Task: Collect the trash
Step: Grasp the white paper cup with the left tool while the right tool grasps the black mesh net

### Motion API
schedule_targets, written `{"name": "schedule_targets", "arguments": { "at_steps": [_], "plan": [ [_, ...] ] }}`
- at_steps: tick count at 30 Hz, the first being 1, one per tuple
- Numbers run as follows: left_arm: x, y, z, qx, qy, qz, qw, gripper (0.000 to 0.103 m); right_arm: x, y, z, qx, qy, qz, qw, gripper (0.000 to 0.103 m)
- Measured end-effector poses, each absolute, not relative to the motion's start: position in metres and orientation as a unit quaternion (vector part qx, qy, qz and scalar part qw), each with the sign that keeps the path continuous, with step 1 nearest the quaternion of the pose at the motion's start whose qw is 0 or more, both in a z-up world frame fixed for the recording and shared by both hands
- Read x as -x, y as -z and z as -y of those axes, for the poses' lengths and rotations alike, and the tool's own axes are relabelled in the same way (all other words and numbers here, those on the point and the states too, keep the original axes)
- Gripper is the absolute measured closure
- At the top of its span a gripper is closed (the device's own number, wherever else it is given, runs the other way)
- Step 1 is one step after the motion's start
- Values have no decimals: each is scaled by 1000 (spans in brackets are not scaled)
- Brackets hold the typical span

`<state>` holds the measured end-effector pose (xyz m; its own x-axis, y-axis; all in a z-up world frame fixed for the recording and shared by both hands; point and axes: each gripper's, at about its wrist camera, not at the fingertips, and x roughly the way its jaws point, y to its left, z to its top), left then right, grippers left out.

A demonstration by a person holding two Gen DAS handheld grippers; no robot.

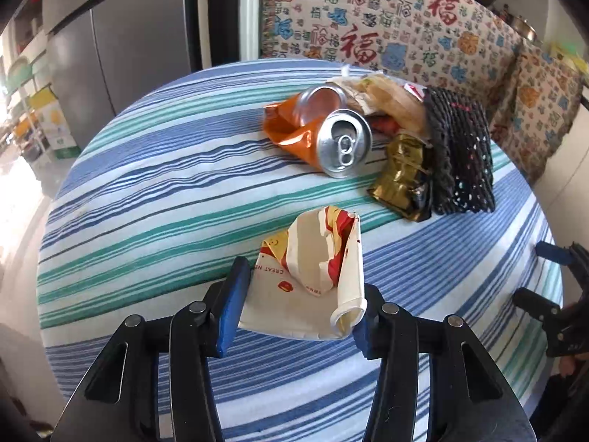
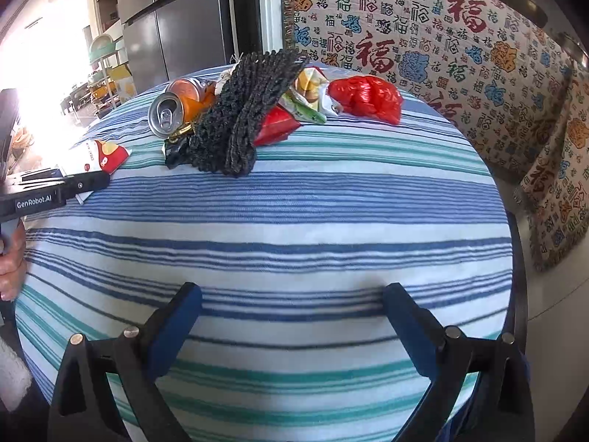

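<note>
My left gripper (image 1: 300, 294) is shut on a crushed white, red and yellow paper cup (image 1: 313, 258), its blue pads pressing both sides just above the striped tablecloth (image 1: 147, 202). From the right wrist view the cup (image 2: 105, 156) shows at the far left, with a person's hand below it. Beyond it lie a dented silver can (image 1: 342, 143) on an orange wrapper (image 1: 287, 129), a gold wrapper (image 1: 401, 176) and a dark knitted cloth (image 1: 460, 154). My right gripper (image 2: 292, 294) stands open over the bare cloth, nothing between its fingers.
Behind the knitted cloth (image 2: 243, 110) lie a red wrapper (image 2: 276, 125), a green and yellow packet (image 2: 305, 103) and a crumpled red plastic bag (image 2: 368, 99). A patterned throw (image 2: 460, 55) covers seating behind the round table. A grey fridge (image 1: 121, 44) stands at the back left.
</note>
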<state>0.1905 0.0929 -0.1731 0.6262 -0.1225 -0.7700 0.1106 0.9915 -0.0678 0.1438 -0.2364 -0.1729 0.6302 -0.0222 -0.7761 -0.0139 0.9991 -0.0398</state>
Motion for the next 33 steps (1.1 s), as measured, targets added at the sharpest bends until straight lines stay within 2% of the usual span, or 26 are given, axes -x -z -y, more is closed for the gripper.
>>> {"name": "schedule_targets", "arguments": {
  "at_steps": [3, 5, 6, 7, 9, 11, 13, 18, 20, 24, 26, 27, 28, 30, 31, 33],
  "plan": [
    [-192, 174, -95, 3, 61, -428, 902, 51, -166, 171, 231, 23, -3, -440, 897, 3],
    [-193, 175, -94, -3, 57, -428, 902, 49, -179, 168, 226, 17, -10, -444, 896, 13],
    [-193, 175, -94, -6, 56, -429, 902, 49, -186, 165, 224, 8, -17, -443, 897, 24],
    [-194, 175, -93, -8, 55, -429, 902, 49, -195, 161, 223, -6, -22, -440, 898, 31],
    [-193, 175, -93, -10, 54, -429, 902, 49, -208, 156, 223, -36, -20, -427, 903, 31],
    [-192, 175, -93, -10, 54, -429, 902, 49, -219, 155, 224, -68, -19, -419, 905, 40],
    [-192, 175, -94, -8, 56, -429, 902, 49, -226, 160, 226, -94, -19, -424, 901, 91],
    [-193, 174, -96, 5, 61, -428, 902, 49, -196, 151, 226, -84, -50, -428, 898, 94],
    [-193, 174, -97, 7, 62, -427, 902, 49, -181, 144, 227, -60, -81, -457, 884, 94],
    [-192, 175, -95, -3, 57, -428, 902, 48, -157, 138, 242, 12, -61, -504, 861, 91],
    [-192, 176, -92, -11, 55, -429, 901, 46, -153, 138, 255, 27, -26, -491, 871, 56],
    [-192, 176, -92, -14, 57, -430, 901, 45, -151, 139, 262, 14, -15, -479, 877, 20],
    [-192, 176, -91, -15, 59, -430, 901, 41, -149, 140, 269, -10, -7, -467, 884, 5],
    [-191, 177, -90, -17, 65, -433, 899, 30, -150, 144, 280, -56, 4, -453, 890, 4],
    [-191, 178, -88, -21, 64, -437, 897, 19, -150, 147, 282, -73, 7, -451, 890, 4],
    [-192, 180, -86, -28, 60, -441, 895, 14, -150, 152, 280, -102, 6, -443, 891, 1]
  ]
}}
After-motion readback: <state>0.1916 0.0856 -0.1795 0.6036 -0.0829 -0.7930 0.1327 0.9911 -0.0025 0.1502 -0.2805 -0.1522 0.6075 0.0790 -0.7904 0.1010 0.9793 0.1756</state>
